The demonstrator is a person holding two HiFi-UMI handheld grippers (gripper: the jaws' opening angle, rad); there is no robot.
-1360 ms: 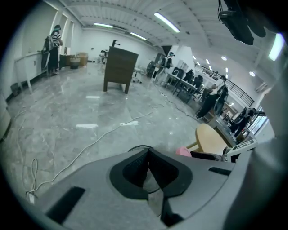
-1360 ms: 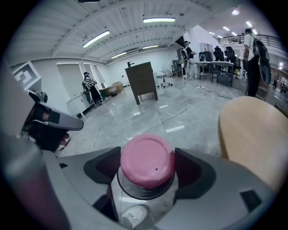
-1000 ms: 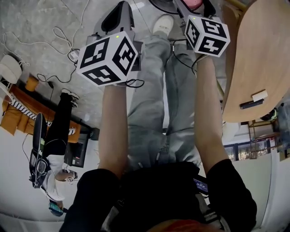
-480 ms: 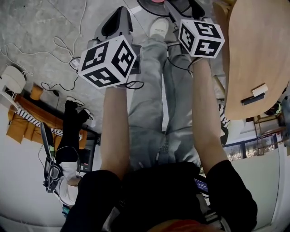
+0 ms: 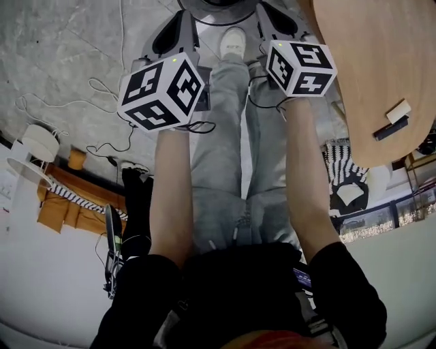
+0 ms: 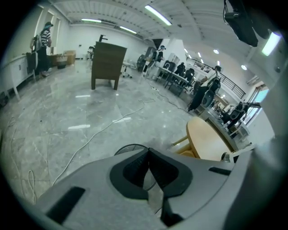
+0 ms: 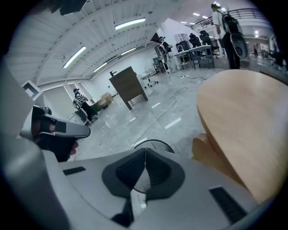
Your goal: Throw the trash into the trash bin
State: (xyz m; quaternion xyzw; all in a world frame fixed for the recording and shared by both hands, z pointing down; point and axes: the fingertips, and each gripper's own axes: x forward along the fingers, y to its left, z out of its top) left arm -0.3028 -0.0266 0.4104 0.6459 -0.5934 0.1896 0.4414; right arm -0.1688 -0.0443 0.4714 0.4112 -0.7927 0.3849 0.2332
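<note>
The trash bin point(image 5: 218, 8) shows as a dark round rim at the top edge of the head view, on the floor past the person's shoe. My left gripper point(image 5: 184, 15) points toward it, its jaws shut with nothing between them. The bin's rim point(image 6: 128, 147) curves just behind the closed tips point(image 6: 148, 150). My right gripper point(image 5: 267, 9) also points at the bin; its jaws have just closed and are empty. Behind its tips point(image 7: 145, 151) lies the same rim point(image 7: 157, 142). No trash is in view.
A round wooden table point(image 5: 381, 68) stands close on the right, with a small white and black thing point(image 5: 395, 117) on it. Cables point(image 5: 102, 88) trail over the grey floor at left. Another person point(image 5: 136, 204) stands at left beside a white round object point(image 5: 37, 146).
Both grippers have shifted up and a little left in the head view, nearer the bin. The pink thing seen at the top edge before is out of sight.
</note>
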